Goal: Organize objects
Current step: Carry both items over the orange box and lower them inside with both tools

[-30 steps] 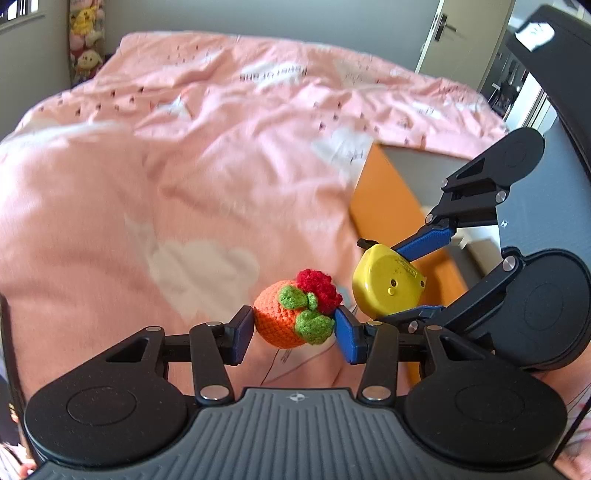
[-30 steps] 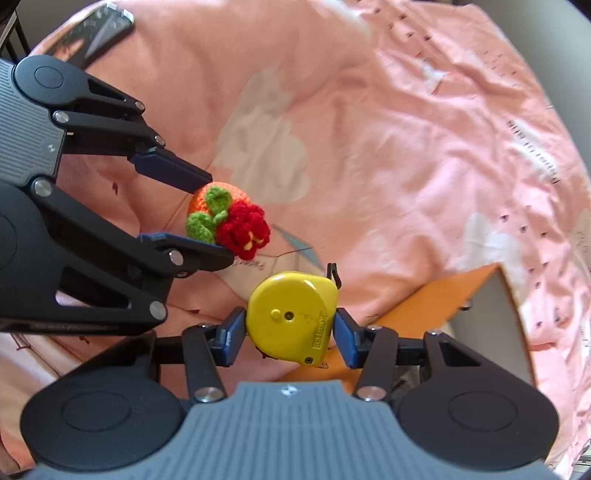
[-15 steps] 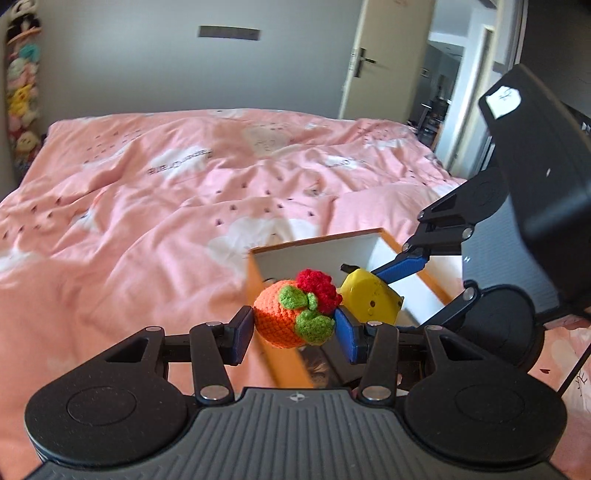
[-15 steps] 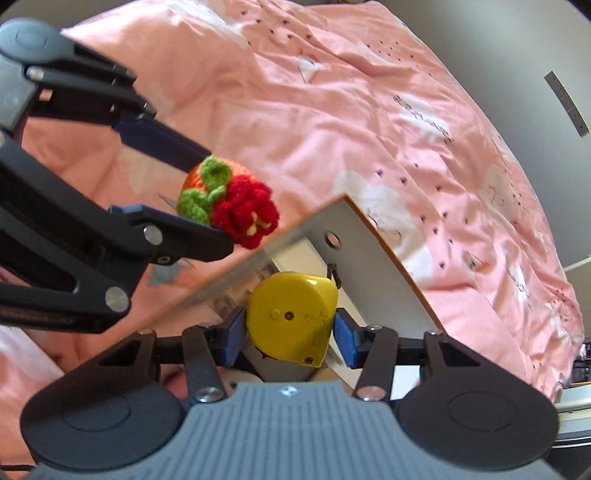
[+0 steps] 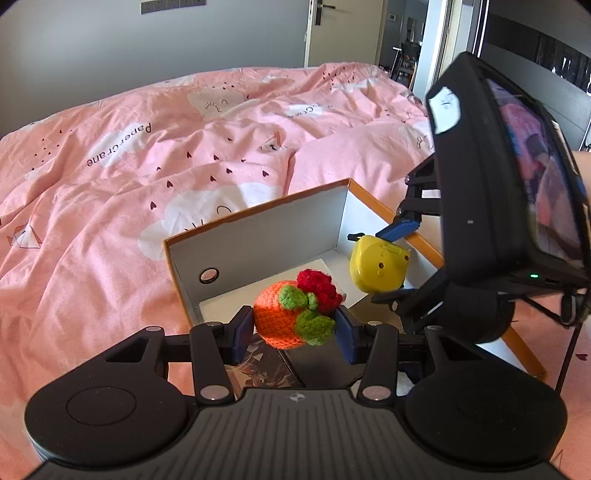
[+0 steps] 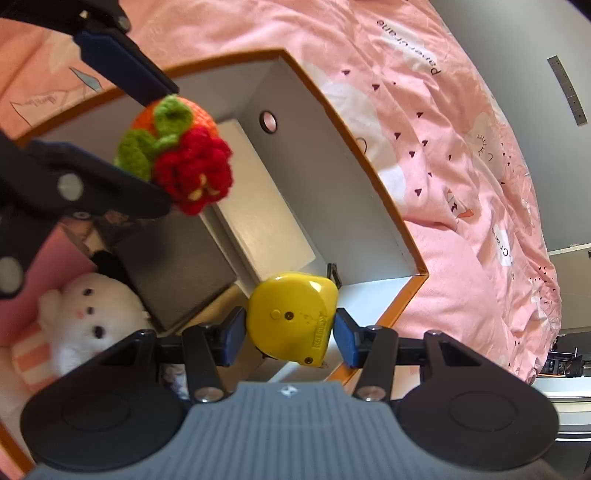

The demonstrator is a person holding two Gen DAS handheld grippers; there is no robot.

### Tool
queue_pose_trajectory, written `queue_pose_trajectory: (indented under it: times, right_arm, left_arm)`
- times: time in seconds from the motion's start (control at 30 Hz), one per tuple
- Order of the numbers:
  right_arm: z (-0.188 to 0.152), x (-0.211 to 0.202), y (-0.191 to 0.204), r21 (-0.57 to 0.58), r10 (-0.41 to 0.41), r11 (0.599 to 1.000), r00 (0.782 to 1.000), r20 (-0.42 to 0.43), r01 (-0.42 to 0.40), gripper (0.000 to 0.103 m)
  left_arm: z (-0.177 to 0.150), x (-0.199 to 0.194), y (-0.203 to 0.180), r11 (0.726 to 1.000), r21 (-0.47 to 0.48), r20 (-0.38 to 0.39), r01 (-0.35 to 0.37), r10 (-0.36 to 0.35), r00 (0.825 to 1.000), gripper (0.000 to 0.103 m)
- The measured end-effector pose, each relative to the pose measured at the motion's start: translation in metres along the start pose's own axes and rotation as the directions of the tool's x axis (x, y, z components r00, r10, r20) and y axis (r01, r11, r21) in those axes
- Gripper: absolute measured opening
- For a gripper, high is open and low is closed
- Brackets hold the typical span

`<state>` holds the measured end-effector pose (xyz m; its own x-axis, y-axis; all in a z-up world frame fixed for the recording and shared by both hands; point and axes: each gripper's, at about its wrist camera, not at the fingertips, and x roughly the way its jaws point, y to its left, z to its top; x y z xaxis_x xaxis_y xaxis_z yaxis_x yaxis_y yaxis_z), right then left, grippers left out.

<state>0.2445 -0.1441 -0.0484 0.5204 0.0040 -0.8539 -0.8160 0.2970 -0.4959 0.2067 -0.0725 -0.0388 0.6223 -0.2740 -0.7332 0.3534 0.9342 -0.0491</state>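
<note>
My left gripper [image 5: 294, 328] is shut on an orange crocheted fruit [image 5: 284, 317] with green leaves and a red flower, held above the open orange-rimmed white box [image 5: 258, 232]. The fruit also shows in the right wrist view [image 6: 173, 147]. My right gripper [image 6: 290, 334] is shut on a yellow tape measure [image 6: 291, 323], held over the box's [image 6: 369, 177] right part. The tape measure also shows in the left wrist view [image 5: 378, 264], with the right gripper [image 5: 399, 258] around it.
The box sits on a bed with a pink quilt [image 5: 147, 166]. Inside it lie a white plush toy [image 6: 85, 314], a dark flat case [image 6: 173, 266] and a white inner box [image 6: 258, 221]. A door [image 5: 343, 29] stands beyond the bed.
Both grippers have moved with their objects from above the quilt to over the open box. The box interior has come into view.
</note>
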Motion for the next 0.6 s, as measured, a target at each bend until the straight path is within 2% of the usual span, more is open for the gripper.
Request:
queue_pose_trajectory:
  times: [0.2,0.3,0.5,0.6]
  right_arm:
    - [0.002,0.028,-0.004,-0.063,0.002,0.998,1.000,0.007,-0.001,0.053]
    - [0.004,0.037,-0.009,-0.079,-0.004,0.997,1.000,0.020,0.005,0.053]
    - [0.009,0.050,-0.019,-0.093,0.037,0.995,0.999,0.019,-0.035,0.053]
    - [0.010,0.055,-0.020,-0.103,0.037,0.994,0.999,0.021,-0.034,0.053]
  left_arm:
    - [0.001,0.016,0.001,1.000,0.022,-0.028,-0.010,0.011,1.000,0.054]
    - [0.001,0.021,0.009,1.000,0.011,-0.037,0.006,-0.005,0.999,0.054]
    - [0.002,0.025,0.028,0.999,-0.031,-0.039,0.030,-0.031,0.999,0.054]
    - [0.003,0.026,0.031,0.999,-0.035,-0.043,0.023,-0.025,0.999,0.054]
